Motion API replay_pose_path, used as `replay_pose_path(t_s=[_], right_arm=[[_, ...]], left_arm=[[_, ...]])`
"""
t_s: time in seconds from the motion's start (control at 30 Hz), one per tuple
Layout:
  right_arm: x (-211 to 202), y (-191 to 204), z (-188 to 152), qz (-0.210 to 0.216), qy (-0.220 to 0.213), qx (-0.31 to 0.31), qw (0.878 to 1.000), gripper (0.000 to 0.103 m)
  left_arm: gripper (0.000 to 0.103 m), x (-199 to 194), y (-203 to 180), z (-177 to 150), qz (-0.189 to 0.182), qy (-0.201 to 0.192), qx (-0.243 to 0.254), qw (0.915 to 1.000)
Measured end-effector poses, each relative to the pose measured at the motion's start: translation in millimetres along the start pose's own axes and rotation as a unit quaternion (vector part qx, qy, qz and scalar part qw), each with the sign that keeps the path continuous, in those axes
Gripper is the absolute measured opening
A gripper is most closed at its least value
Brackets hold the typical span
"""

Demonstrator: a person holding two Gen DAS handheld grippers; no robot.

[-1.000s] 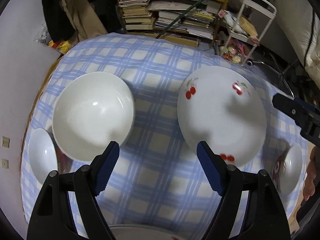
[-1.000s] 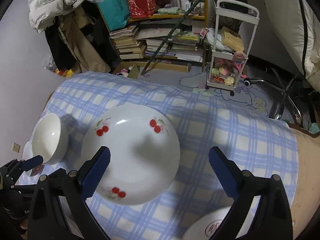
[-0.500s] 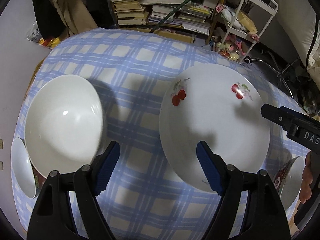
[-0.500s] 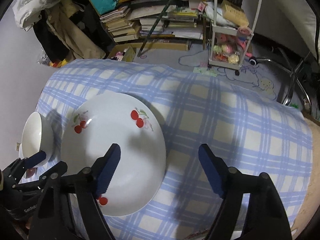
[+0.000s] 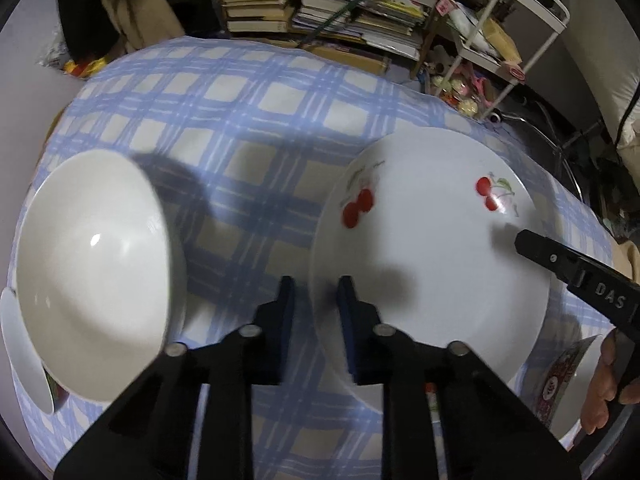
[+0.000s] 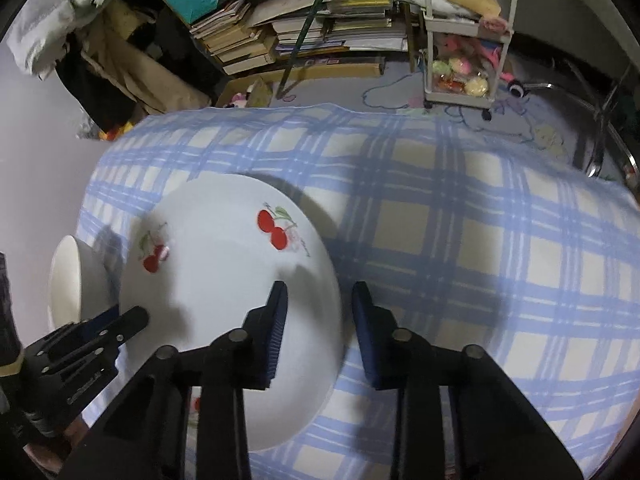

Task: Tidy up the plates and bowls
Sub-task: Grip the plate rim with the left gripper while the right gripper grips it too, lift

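A large white plate with red cherries (image 5: 424,248) lies on the blue checked tablecloth (image 5: 248,120). My left gripper (image 5: 316,300) straddles the plate's left rim, one finger outside and one over the plate, jaws narrowed but a gap still shows. My right gripper (image 6: 318,300) straddles the same plate (image 6: 224,264) at its right rim, also narrowed with a gap. A plain white bowl (image 5: 92,272) sits left of the plate; it also shows in the right wrist view (image 6: 76,276).
A smaller white dish (image 5: 20,356) sits under the bowl's left side. A patterned bowl (image 5: 572,384) is at the right edge. Beyond the table's far edge are stacked books (image 6: 304,28) and a white cart (image 6: 460,40).
Both grippers moved in onto the cherry plate's opposite rims and their jaws narrowed from wide open to a small gap around the rim.
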State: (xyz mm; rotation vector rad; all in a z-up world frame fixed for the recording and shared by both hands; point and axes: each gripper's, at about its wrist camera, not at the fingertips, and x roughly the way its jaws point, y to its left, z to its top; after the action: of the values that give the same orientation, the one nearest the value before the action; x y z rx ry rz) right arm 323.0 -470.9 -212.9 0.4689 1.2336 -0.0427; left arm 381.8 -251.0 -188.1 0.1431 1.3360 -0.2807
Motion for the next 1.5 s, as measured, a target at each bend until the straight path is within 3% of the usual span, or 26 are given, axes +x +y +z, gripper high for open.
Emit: replay_pose_path(t_s=[0.13,0.37,0.47,0.63,0.87,1.03,1.5], right_arm=[[0,2,-1,-0.016,0.002,-0.005,1.000,0.016],[-8,3,-11,-0.026,0.009,-0.020,0.999,0.016],[-18,-3,-13,-0.005,0.000,0.008,1.000,0.016],[-36,4,-22,0.003,-0.010,0.002,1.000,0.016],[-56,28,-41,0.017,-0.021,-0.018,0.999,0.016],[-70,48,-61,0.023,-0.027,-0.011,0.999,0.016],[-117,92,-124,0.056,-0.072,-0.012,0.996,0.016]], left_arm=[[0.013,-3,1,5,-0.012,0.017,0.006,0.9998],[0.013,-20,1,-5,-0.037,0.022,0.032,0.9986],[0.013,-31,4,-11,-0.050,0.016,0.034,0.9980],[0.013,-50,6,-26,-0.042,0.003,0.049,0.9979],[0.013,-71,28,-46,-0.052,-0.001,0.029,0.9982],[0.013,-96,40,-69,-0.032,-0.016,0.031,0.9989],[0.013,-159,81,-132,-0.031,-0.047,0.014,0.9983]])
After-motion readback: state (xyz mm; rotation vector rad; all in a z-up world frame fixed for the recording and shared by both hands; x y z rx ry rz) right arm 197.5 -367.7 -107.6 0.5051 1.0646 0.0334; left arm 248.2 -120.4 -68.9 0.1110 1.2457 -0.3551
